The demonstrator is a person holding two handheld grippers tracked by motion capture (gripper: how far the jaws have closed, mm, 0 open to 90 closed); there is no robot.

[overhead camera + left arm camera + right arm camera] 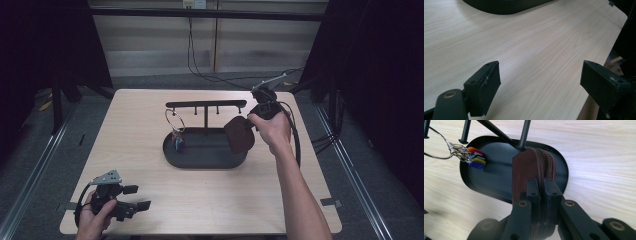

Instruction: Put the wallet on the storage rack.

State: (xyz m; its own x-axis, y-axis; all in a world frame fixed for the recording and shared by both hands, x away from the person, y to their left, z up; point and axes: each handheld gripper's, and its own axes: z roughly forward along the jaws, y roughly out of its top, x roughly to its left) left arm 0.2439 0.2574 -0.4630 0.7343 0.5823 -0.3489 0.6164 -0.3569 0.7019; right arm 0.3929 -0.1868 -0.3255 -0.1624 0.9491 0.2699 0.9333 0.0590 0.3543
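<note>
My right gripper [250, 121] [541, 188] is shut on a brown leather zip pouch [239, 134] [530, 167], holding it edge-up over the right end of a black oval tray [205, 159] [499, 182]. A black T-shaped hanger stand [206, 106] rises from the tray. A wire ring with coloured tags [176, 131] [475, 157] hangs from one of its pegs at the left. My left gripper [135, 198] [541, 82] rests low at the table's front left corner, open, with only bare wood between its jaws.
The light wooden table [140, 120] [536, 42] has its front edge close to my left hand. Metal rails run along the floor on both sides. A black cable [197, 60] trails across the floor behind the table.
</note>
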